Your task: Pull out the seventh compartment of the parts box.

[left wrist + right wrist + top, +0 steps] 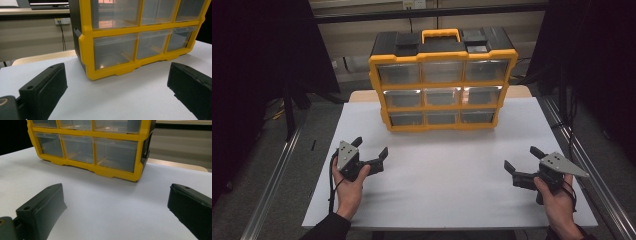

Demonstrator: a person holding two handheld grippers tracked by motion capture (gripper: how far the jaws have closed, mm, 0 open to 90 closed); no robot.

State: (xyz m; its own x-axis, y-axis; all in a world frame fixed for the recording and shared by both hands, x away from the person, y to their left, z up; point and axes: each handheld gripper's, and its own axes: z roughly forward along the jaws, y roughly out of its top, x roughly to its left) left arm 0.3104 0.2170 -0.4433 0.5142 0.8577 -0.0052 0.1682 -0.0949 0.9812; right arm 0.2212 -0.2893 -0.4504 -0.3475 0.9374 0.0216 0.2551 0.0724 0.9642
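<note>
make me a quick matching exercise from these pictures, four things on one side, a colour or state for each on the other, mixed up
Things:
1. organizer frame
2. drawers
3. left gripper
4. table top

Colour or state:
a. white
b. yellow
c. open, holding nothing
d. clear, all closed

Pairs: 1-b, 2-d, 3-c, 4-a

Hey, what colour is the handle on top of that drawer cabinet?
Yellow-orange handle, clearest in the high view.
</note>
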